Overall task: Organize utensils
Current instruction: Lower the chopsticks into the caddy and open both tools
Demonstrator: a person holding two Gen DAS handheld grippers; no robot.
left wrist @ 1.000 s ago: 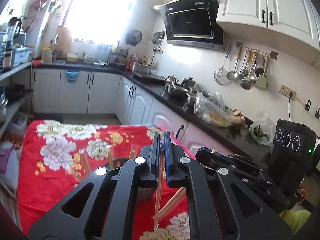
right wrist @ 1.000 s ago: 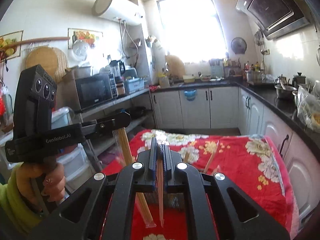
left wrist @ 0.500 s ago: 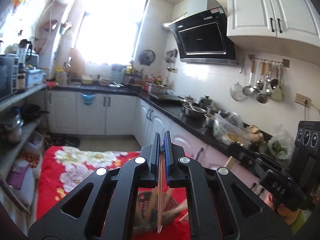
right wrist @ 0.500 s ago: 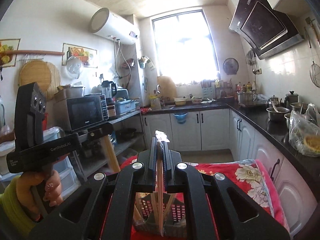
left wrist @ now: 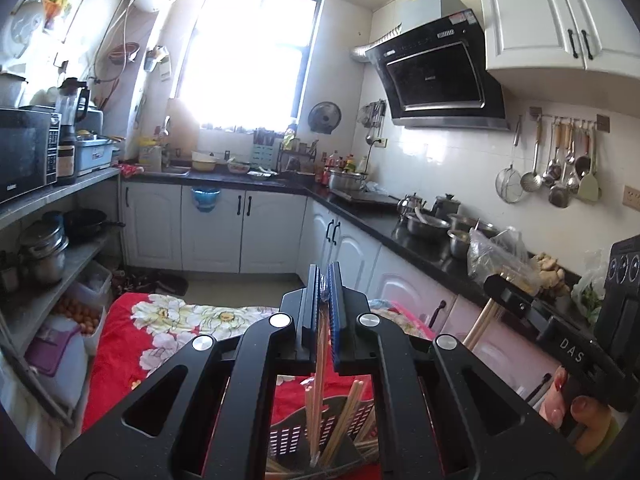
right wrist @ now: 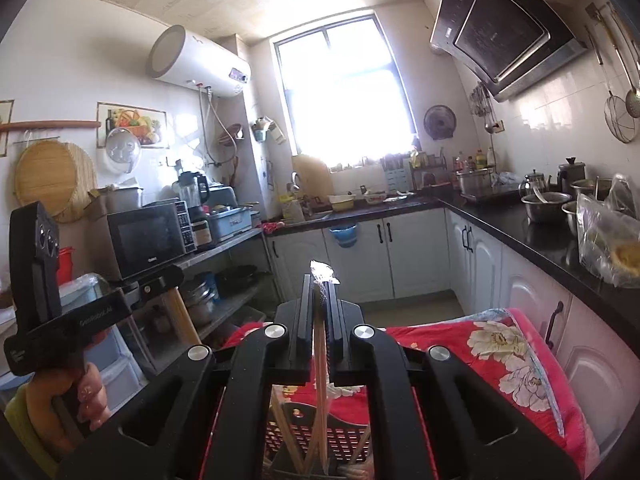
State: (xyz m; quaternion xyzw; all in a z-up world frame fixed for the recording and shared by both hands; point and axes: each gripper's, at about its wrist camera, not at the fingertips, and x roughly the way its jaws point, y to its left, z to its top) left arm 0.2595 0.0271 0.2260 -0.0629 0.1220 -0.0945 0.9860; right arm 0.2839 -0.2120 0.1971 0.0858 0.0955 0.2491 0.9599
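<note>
Since the earlier frames both views have tilted upward: less of the red cloth shows, more of the ceiling and window, and a dark slotted basket has come into view below the jaws.

Left wrist view: The left gripper has its jaws closed on a pair of wooden chopsticks, which hang down through the frame. Their lower tips reach into the slotted basket; the basket floor is cut off by the picture edge and the gripper body. More chopsticks lean at angles inside the basket. At the right edge, the right gripper is seen from the side, with a hand on its handle; a wooden stick hangs below its tip.

Right wrist view: The right gripper is clamped shut on chopsticks in a clear wrapper, whose crumpled end sticks out above the fingertips. The sticks point down into the basket, partly hidden. The left gripper appears at left, held by a hand.

The basket stands on a red floral cloth. Around it are white cabinets, a black countertop, a bright window and a range hood.
</note>
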